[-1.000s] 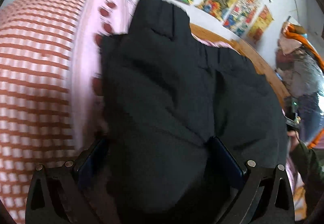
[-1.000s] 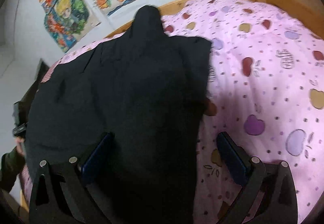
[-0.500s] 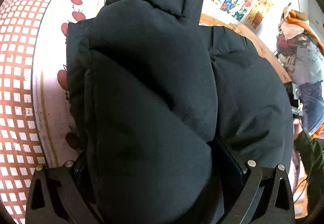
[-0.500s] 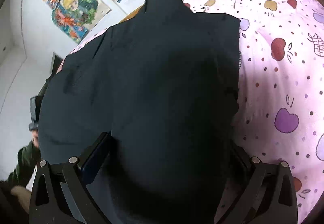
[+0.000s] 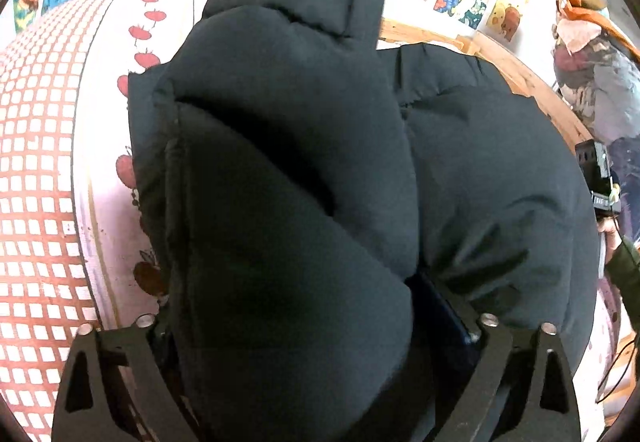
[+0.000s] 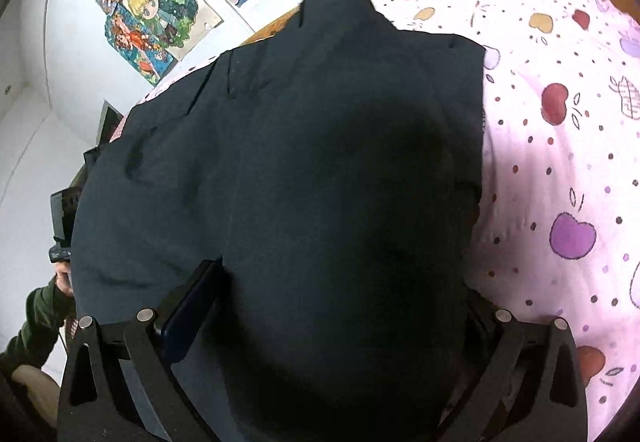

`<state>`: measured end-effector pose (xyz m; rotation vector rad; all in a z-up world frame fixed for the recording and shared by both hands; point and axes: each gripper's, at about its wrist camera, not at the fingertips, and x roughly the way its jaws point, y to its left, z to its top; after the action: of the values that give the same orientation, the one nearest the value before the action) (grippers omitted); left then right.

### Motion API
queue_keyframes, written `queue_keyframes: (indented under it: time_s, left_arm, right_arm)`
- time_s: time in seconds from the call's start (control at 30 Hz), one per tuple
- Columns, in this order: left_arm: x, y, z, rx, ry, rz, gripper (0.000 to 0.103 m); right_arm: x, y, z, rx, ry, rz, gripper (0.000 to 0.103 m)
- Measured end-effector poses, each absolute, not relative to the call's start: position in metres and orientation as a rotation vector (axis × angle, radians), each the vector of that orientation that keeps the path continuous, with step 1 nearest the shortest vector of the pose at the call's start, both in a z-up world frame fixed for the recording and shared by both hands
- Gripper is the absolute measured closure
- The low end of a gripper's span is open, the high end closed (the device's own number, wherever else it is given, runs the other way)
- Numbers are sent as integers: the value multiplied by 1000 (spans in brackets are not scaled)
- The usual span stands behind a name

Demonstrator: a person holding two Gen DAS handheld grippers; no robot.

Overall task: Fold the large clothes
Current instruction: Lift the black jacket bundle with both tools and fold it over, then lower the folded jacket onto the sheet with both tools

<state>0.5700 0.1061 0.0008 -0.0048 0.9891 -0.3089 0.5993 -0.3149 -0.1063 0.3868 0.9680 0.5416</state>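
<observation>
The puffy black quilted jacket (image 5: 288, 170) lies on the pink fruit-print bedspread (image 6: 560, 146), bulkier in both views than a second ago. The left gripper (image 5: 312, 326) is closing around a padded fold; the right gripper (image 6: 332, 306) straddles it, grip unclear.

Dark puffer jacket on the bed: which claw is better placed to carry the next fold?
Probably left. The left claw has a thick roll of the jacket bulging between its closing jaws. The right claw also straddles jacket, but a flatter layer.
</observation>
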Motion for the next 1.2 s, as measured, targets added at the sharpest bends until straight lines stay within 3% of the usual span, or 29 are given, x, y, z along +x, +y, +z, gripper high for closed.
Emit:
queue_keyframes:
  time_s: [0.1,0.23,0.27,0.53,0.87,1.2]
  left_arm:
    - [566,102,7,26,978,-297,30]
    - [559,96,15,42,966,-275,51]
    - [558,96,17,41,963,-270,53]
    - [535,98,24,151,898,-187,71]
    - [506,92,42,234,825,-148,80]
    - [495,95,63,158,796,-136,82]
  right_arm:
    - [594,-317,-101,389,957,522,16]
    - [585,-318,-90,402,940,487,39]
    - [583,-317,-88,412,942,493,47]
    - [567,-304,-76,345,912,440,66]
    - [546,-298,-55,322,862,383,81]
    - [534,-297,-25,350,820,370,85]
